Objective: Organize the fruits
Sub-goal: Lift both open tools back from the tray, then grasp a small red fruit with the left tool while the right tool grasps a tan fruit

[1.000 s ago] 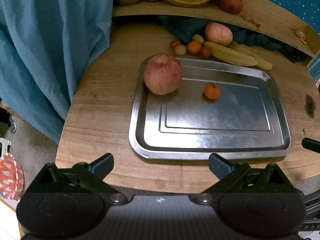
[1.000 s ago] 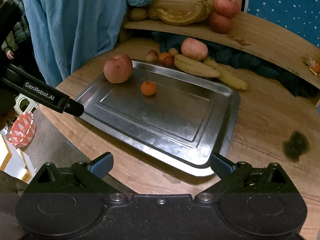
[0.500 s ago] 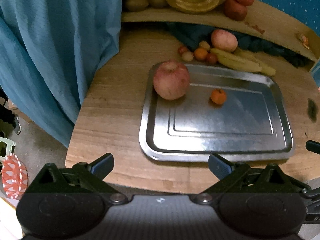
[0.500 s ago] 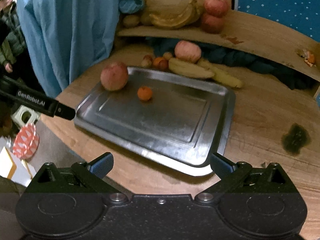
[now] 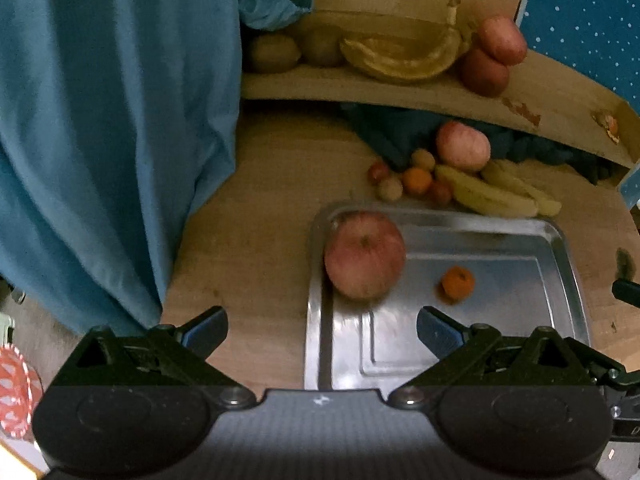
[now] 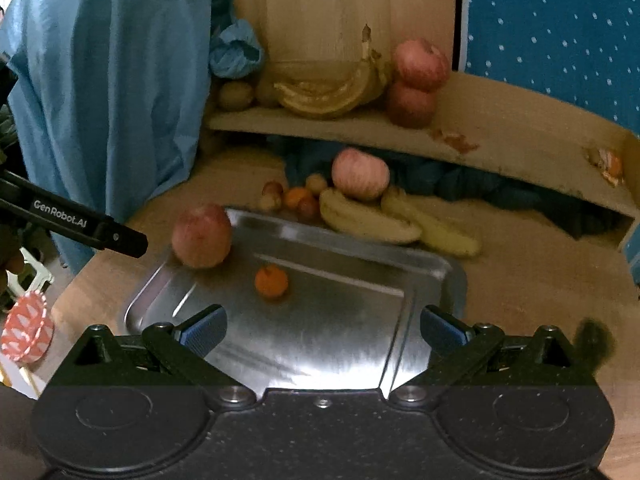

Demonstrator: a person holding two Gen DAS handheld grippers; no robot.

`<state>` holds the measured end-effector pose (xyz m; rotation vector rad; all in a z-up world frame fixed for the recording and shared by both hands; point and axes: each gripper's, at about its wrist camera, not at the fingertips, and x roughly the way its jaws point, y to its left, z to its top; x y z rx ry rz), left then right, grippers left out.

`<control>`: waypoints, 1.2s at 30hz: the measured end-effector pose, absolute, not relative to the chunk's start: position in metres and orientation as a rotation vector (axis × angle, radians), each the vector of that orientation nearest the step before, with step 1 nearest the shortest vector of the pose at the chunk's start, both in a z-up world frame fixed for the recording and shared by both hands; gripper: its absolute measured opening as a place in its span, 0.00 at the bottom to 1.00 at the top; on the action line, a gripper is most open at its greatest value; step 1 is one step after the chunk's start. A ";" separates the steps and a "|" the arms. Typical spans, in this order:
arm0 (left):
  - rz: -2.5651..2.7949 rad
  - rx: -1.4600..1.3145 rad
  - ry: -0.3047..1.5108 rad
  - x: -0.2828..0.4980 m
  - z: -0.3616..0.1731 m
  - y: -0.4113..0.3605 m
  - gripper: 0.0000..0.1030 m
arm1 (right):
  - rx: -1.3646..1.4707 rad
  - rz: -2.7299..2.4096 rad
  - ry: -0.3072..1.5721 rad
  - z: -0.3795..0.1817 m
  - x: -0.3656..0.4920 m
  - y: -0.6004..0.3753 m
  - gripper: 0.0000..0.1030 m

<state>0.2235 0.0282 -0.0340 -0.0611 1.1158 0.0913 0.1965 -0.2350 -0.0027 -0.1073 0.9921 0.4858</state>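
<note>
Black two-finger tools with blue pads, both spread wide and holding nothing: left gripper (image 5: 322, 326) hangs over the near left edge of the metal tray (image 5: 560, 320), its left pad over bare wood, its right pad over the tray floor; right gripper (image 6: 323, 326) hangs over the tray's near end (image 6: 448, 280), both pads above steel, touching nothing. Left gripper's body also shows in the right wrist view as a black bar (image 6: 116, 236) poking in from the left, near the big apple (image 6: 202, 236). Big apple (image 5: 364, 254) sits in the tray's far left corner, against the rim. Small orange fruit (image 5: 457, 283) sits alone on the tray floor, a bit right of the apple, apart from it; same fruit (image 6: 271, 280) in the right view. Rest of tray floor is bare steel, lots of open room toward its right and near sides. Beyond the tray's far rim, on the wooden table (image 5: 256, 240): second apple (image 6: 360, 174), two bananas (image 6: 368, 220) lying just beside the rim, cluster of small fruits (image 6: 296, 198) to their left. Dark blue cloth (image 6: 480, 184) bunched behind them under a wooden shelf (image 6: 500, 136). Shelf carries old bananas (image 6: 332, 96), two stacked apples (image 6: 416, 84), brownish round fruits (image 6: 236, 94) at the left end. Light blue fabric (image 5: 112, 120) hangs at the table's left. Blue dotted wall (image 6: 560, 20) at the right. Dark stain (image 6: 592, 340) on wood right of the tray. Motion blur in both views.
</note>
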 end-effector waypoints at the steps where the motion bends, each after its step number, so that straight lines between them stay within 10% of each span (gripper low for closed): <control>1: 0.084 -0.057 1.116 0.229 -0.035 0.031 1.00 | -0.111 0.481 0.991 -0.004 0.200 -0.231 0.99; 23: -0.128 0.026 1.189 0.371 -0.081 0.057 1.00 | -0.097 0.479 1.066 -0.035 0.272 -0.136 0.98; 36: -0.259 -0.088 1.274 0.417 -0.103 0.057 0.97 | -0.034 0.496 1.139 -0.060 0.305 -0.101 0.77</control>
